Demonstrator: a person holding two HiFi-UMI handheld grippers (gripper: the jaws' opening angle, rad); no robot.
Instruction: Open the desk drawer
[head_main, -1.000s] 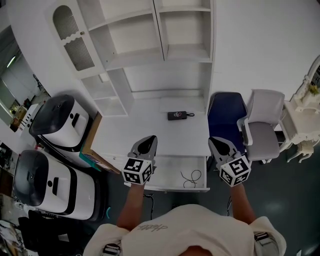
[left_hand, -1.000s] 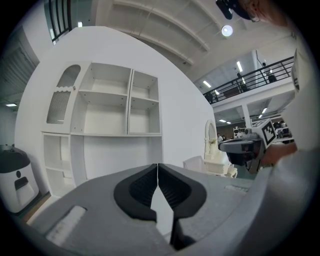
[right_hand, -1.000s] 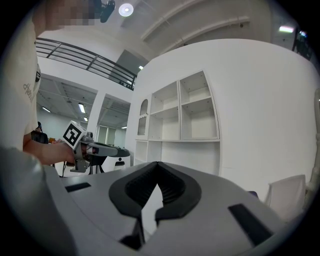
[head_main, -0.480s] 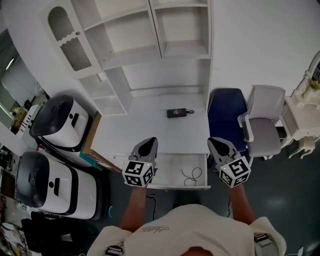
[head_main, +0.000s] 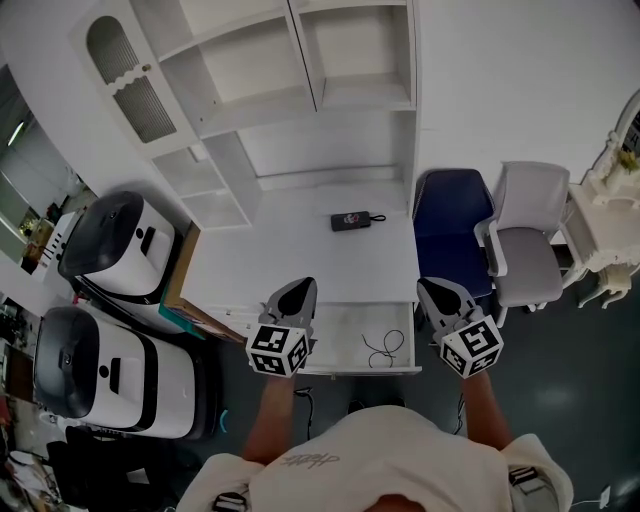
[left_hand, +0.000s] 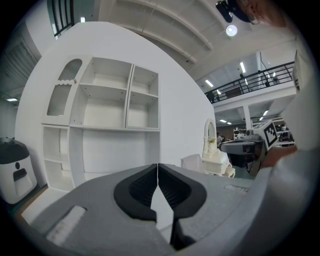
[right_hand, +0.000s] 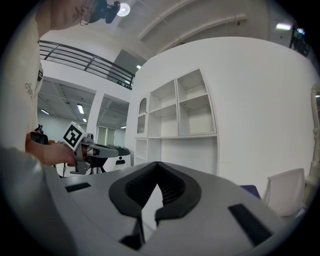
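The white desk (head_main: 290, 255) has its drawer (head_main: 345, 366) pulled out towards me, with a thin black cable (head_main: 385, 349) lying inside. My left gripper (head_main: 298, 288) hovers over the drawer's left end, jaws shut with nothing between them. My right gripper (head_main: 435, 288) hangs just past the drawer's right corner, also shut and empty. In the left gripper view the left gripper (left_hand: 158, 166) points at the white shelf unit (left_hand: 107, 105). The right gripper (right_hand: 157, 165) faces the same shelves (right_hand: 182, 107) in the right gripper view.
A small black device (head_main: 352, 220) with a cord lies on the desk's back. A blue chair (head_main: 448, 225) and a grey chair (head_main: 528, 250) stand to the right. Two white-and-black machines (head_main: 105, 300) and a cardboard box (head_main: 185, 285) sit to the left. White shelves (head_main: 300, 90) rise behind.
Both grippers hold nearly the same spots over the drawer front. The view has shifted slightly, so the desk and the shelves sit a little higher in the picture.
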